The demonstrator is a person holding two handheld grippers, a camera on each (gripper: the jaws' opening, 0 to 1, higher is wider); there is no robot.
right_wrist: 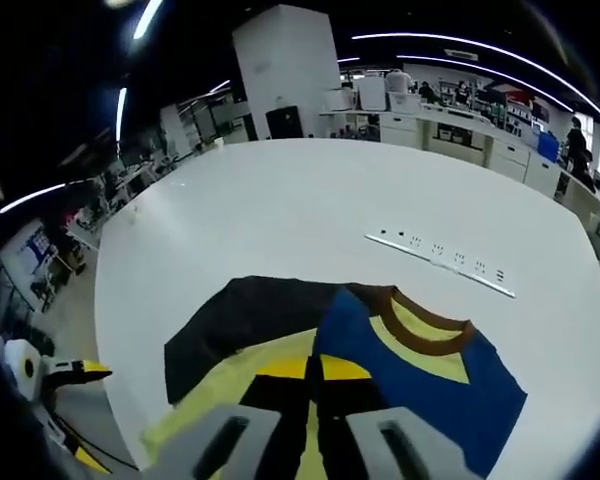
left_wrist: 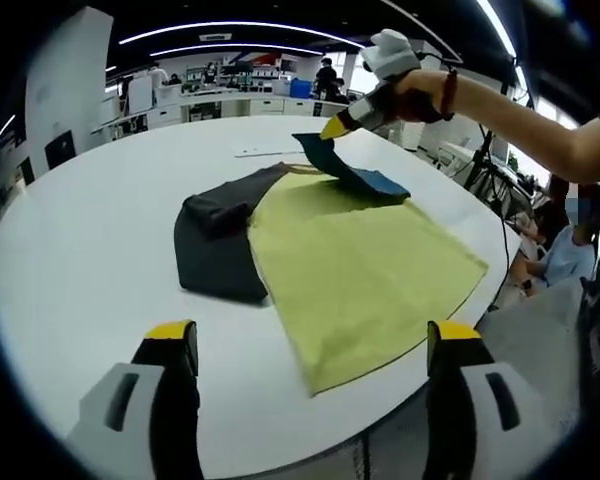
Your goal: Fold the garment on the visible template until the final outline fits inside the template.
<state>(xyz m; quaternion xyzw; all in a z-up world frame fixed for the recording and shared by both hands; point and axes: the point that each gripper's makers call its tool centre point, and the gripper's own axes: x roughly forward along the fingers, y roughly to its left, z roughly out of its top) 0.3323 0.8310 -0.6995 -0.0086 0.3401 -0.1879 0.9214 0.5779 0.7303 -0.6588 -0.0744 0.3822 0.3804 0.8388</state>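
Yellow-green template (left_wrist: 365, 270), one garment (left_wrist: 220, 235), right gripper (right_wrist: 315, 385) pinching it, left gripper (left_wrist: 315, 345) gaping empty.

We see the shirt (left_wrist: 310, 250), yellow-green with dark sleeve and blue panel, spread on the table, one edge apparently lifted.

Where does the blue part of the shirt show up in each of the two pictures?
Left gripper view: the blue part of the shirt lies at upper centre, at the far edge of the yellow-green panel, pinched by the right hand-held gripper.
Right gripper view: it sits at lower right, just beyond the shut jaws.
Shared landmark: the black sleeve on the round white table.
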